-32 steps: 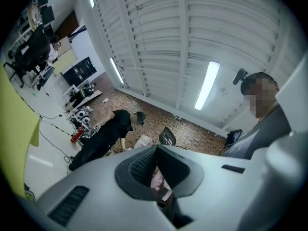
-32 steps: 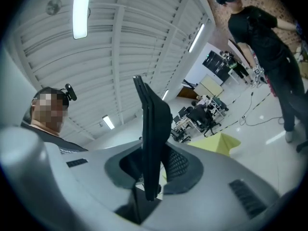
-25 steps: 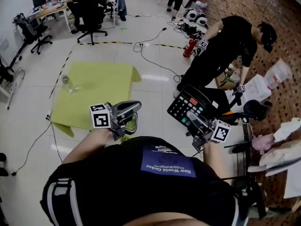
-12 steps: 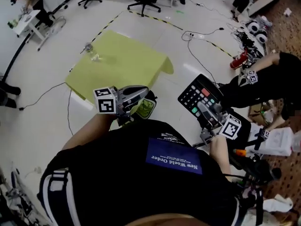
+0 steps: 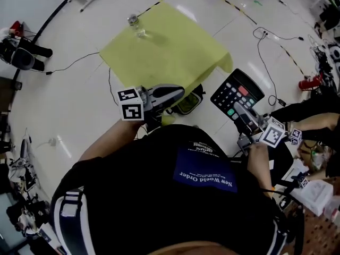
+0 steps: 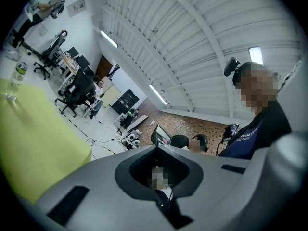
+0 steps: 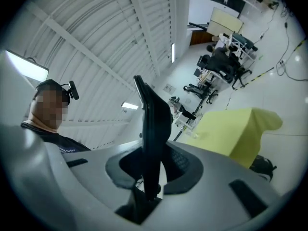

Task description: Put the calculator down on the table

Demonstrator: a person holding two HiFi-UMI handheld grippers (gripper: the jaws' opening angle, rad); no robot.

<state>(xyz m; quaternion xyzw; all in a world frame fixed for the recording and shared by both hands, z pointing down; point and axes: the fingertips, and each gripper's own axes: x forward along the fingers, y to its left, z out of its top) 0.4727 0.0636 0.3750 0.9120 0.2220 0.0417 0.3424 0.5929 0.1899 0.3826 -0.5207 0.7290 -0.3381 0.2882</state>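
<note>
A black calculator (image 5: pixel 236 97) with red and green keys hangs in the air to the right of the yellow-covered table (image 5: pixel 170 52), over the floor. My right gripper (image 5: pixel 247 122) is shut on its near edge. In the right gripper view the calculator (image 7: pixel 151 129) stands edge-on between the jaws of the right gripper (image 7: pixel 150 153), with the yellow table (image 7: pixel 231 129) ahead on the right. My left gripper (image 5: pixel 170 95) hovers at the table's near corner. Its jaws meet with nothing between them in the left gripper view (image 6: pixel 156 150).
A clear water bottle (image 5: pixel 136 25) stands at the table's far left corner. A dark bag with a green rim (image 5: pixel 188 104) sits on the floor under the near corner. Cables and a red extinguisher (image 5: pixel 308 82) lie to the right, beside a crouching person (image 5: pixel 313 124).
The view has swung towards the yellow table, which now lies straight ahead. Both grippers have moved towards it, and the calculator has stayed in the right gripper.
</note>
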